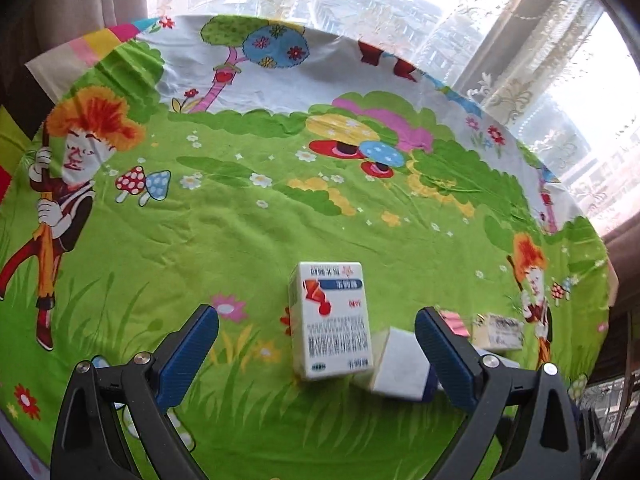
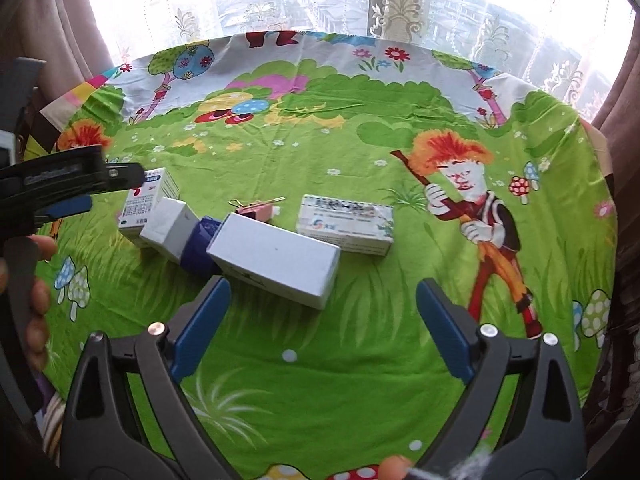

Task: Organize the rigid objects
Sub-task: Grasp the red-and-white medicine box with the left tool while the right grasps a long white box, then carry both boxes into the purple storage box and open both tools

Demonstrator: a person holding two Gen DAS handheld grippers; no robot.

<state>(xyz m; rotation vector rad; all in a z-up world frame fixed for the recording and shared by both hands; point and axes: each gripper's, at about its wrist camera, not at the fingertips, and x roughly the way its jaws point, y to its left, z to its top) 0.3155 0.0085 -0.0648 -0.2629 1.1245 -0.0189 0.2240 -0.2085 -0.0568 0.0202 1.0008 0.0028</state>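
Observation:
A white box with a red figure and a blue band (image 1: pixel 330 320) lies on the cartoon tablecloth. My left gripper (image 1: pixel 317 314) hangs open over it, both blue pads apart from its sides. A white-and-blue box (image 1: pixel 400 364) leans beside the right pad. In the right wrist view several boxes lie in a row: the red-figure box (image 2: pixel 148 200), the white-and-blue box (image 2: pixel 176 228), a plain white box (image 2: pixel 276 258) and a printed medicine box (image 2: pixel 348 228). A pink binder clip (image 2: pixel 256 212) lies behind them. My right gripper (image 2: pixel 323 286) stands open just in front of the plain white box, holding nothing.
The round table (image 2: pixel 360 380) is covered with a green cartoon cloth. A window with lace curtains (image 2: pixel 400 8) runs behind it, and brown drapes hang at both sides. The left gripper (image 2: pixel 114 189) and a person's hand (image 2: pixel 36 280) enter at the left edge.

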